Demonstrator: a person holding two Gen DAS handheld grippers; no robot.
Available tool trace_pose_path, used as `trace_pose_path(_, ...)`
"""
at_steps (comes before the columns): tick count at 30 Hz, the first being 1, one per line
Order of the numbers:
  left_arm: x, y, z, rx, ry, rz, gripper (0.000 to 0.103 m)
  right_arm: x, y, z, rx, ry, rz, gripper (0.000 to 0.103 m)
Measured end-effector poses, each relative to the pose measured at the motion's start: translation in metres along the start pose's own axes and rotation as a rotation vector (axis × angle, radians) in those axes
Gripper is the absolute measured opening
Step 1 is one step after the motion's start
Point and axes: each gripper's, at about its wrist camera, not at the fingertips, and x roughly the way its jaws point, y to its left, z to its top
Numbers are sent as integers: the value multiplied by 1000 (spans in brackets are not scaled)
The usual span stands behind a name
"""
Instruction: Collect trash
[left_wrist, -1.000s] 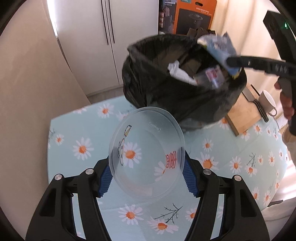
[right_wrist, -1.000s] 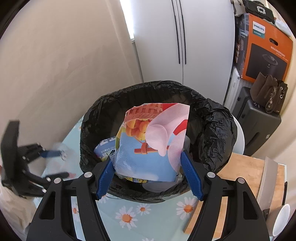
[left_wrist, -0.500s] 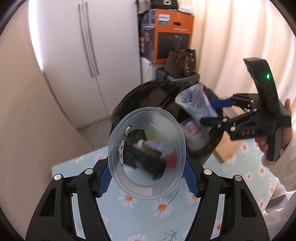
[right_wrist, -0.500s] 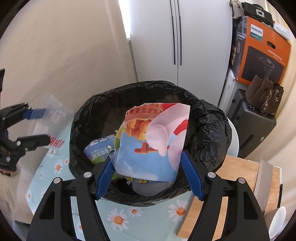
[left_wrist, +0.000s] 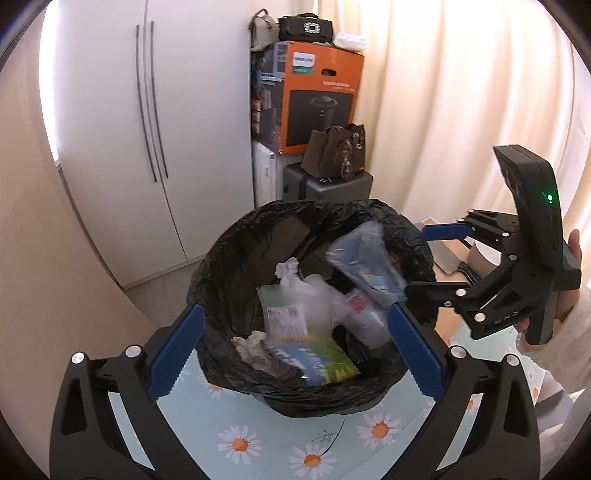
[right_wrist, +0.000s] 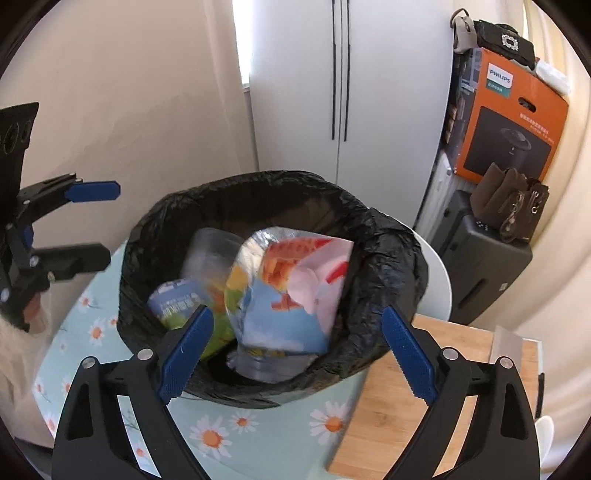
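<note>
Both hand-held grippers, left gripper (left_wrist: 293, 349) and right gripper (right_wrist: 297, 352), hover over the black-lined trash bin (right_wrist: 388, 236), jaws opening and empty, so the colourful snack bag (right_wrist: 291, 291) drops inside beside a clear plastic tub (right_wrist: 210, 254).

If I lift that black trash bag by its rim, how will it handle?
Probably floppy: the black trash bag has a thin, crinkled rim that sags unevenly, so it would likely collapse inward. Likely light for its size: it holds wrappers, a colourful snack bag and a clear plastic container. Its glossy film may slip between pads.
</note>
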Motion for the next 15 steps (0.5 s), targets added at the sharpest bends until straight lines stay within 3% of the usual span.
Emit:
trace_pose_path(7,-13,-6,-13,0,-7,79,97,-14,-3,-8,17,-8,12,88)
trace_pose_path(15,-47,-51,-36,-40,20,137,97,-57,2,-31,4,-57,74,89)
